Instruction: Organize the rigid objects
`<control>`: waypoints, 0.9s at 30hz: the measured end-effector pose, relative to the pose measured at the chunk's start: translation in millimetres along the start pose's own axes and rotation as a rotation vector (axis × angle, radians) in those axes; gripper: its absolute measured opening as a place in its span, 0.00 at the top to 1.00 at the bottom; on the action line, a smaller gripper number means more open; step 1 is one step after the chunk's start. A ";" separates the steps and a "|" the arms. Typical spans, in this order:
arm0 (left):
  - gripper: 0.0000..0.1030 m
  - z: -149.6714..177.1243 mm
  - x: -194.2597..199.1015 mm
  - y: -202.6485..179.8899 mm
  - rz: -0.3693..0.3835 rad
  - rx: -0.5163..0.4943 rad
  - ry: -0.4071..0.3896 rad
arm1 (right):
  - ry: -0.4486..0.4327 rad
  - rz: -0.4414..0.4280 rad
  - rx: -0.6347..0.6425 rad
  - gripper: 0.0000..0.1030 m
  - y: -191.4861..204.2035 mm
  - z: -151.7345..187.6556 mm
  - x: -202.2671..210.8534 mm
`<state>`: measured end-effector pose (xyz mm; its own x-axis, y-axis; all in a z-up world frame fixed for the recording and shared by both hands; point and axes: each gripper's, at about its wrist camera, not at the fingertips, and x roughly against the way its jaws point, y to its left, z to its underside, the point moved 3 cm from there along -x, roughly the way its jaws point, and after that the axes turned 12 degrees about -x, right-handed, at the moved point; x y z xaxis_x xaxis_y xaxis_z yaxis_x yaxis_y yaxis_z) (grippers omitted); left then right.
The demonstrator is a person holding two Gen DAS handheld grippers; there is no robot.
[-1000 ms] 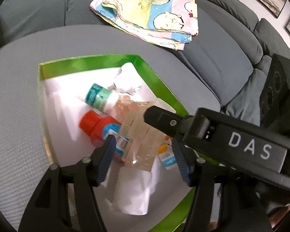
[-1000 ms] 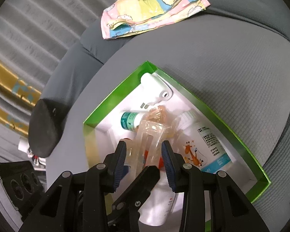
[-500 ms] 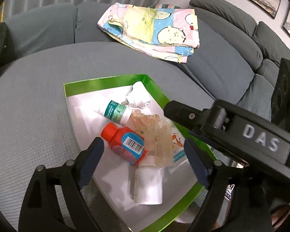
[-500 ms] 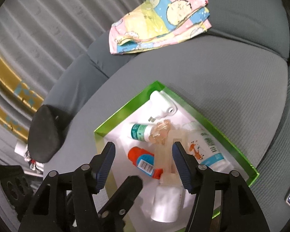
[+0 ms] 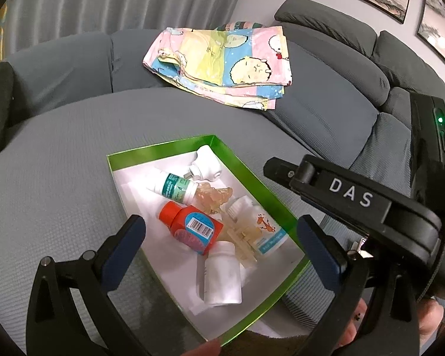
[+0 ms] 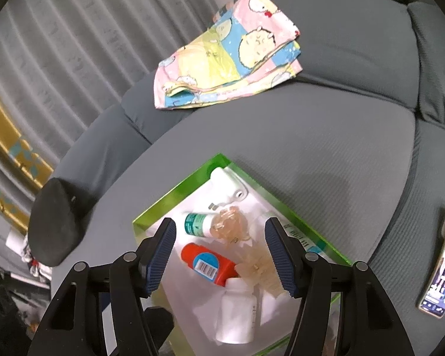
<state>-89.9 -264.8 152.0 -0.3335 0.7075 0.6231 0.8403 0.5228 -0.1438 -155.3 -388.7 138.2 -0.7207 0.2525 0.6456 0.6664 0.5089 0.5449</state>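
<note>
A: Left gripper (image 5: 219,249) stands very wide and its jaws are opening at this moment; nothing is between the blue pads, and nothing is pressed by them. It hangs above the green tray (image 5: 246,172).

B: And the right gripper (image 6: 221,253)?

A: It is partly open. Its jaws do not touch anything either. It also hangs over the green tray (image 6: 175,195), and through the gap I see the bottles below.

B: Where are the rigid objects?

A: All inside the tray, which lies on the grey sofa cushion (image 5: 59,178). In the left wrist view, the red bottle (image 5: 192,227) with a barcode label is at the centre, lying on its side. At 12 o'clock from it lies the white bottle with a green label (image 5: 175,186), and beyond that, in the far corner of the tray, the white plug-like device (image 5: 204,167). At 6 o'clock from the red bottle lies a plain white bottle (image 5: 222,276). At 3 o'clock is the white bottle with a giraffe picture (image 5: 261,225), close to the tray's right wall.

B: What is the pale thing between them?

A: A clear hair clip (image 5: 243,240), resting against the giraffe bottle and the plain white one. A second clear amber piece (image 5: 213,195) touches the cap of the green-label bottle; what it is, I cannot tell.

B: Anything outside the tray?

A: A folded cartoon cloth (image 5: 222,65) at 12 o'clock on the sofa, well apart. In the right wrist view a phone (image 6: 442,264) lies on the cushion at 3 o'clock.
</note>
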 end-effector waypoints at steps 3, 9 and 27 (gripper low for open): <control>0.01 -0.5 4.5 0.1 -0.003 -0.001 -0.002 | -0.034 0.009 -0.006 0.20 -0.3 -0.8 6.8; 0.01 -0.9 14.0 1.9 -0.013 0.000 -0.011 | -0.115 0.034 -0.012 0.16 -2.7 -2.1 21.5; 0.01 5.4 18.4 10.5 -0.047 0.031 0.030 | -0.189 0.105 0.065 0.16 1.0 -0.7 43.9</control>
<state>-89.6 -243.7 157.8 -0.3589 0.6674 0.6525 0.8103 0.5698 -0.1371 -186.2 -377.6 167.5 -0.6751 0.4538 0.5817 0.7304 0.5222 0.4403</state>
